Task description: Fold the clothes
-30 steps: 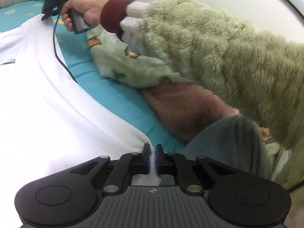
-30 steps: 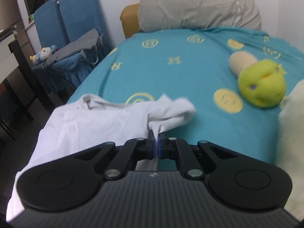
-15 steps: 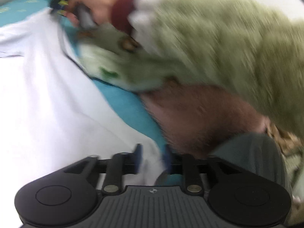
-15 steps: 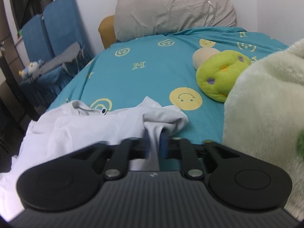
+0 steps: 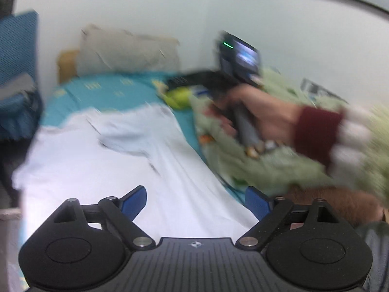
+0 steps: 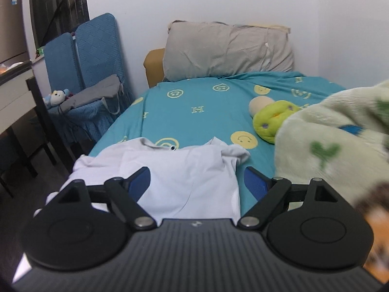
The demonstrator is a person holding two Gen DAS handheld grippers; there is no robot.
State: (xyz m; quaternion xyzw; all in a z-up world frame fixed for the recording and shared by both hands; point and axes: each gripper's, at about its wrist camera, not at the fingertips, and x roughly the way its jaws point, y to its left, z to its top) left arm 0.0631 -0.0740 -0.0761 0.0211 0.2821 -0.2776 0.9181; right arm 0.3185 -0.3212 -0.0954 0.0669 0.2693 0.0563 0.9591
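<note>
So, white shirt (image 6: 184, 177) spread flat on the teal bed (image 6: 194, 102), near edge toward the cameras, collar end toward the grey pillow (image 6: 228, 48). Laid out like that presumably so a side can be flipped over cleanly. One sleeve (image 6: 233, 153) bunched up at the far right corner, probably wants smoothing first.

Left gripper (image 5: 194, 200) hovering over the near hem with fingers (image 5: 136, 200) spread wide, nothing between them. Right gripper (image 6: 197, 182) same deal: released, blue pads apart, cloth lying underneath and not pinched. Looks like a between-grasps pause, both tools free to pick fresh corners.

Left view pretty smeared, so exact contact with the fabric hard to call. Fluffy green blanket (image 6: 335, 143) and a lime plush toy (image 6: 272, 121) crowding the right side, might snag a fold heading that way.
</note>
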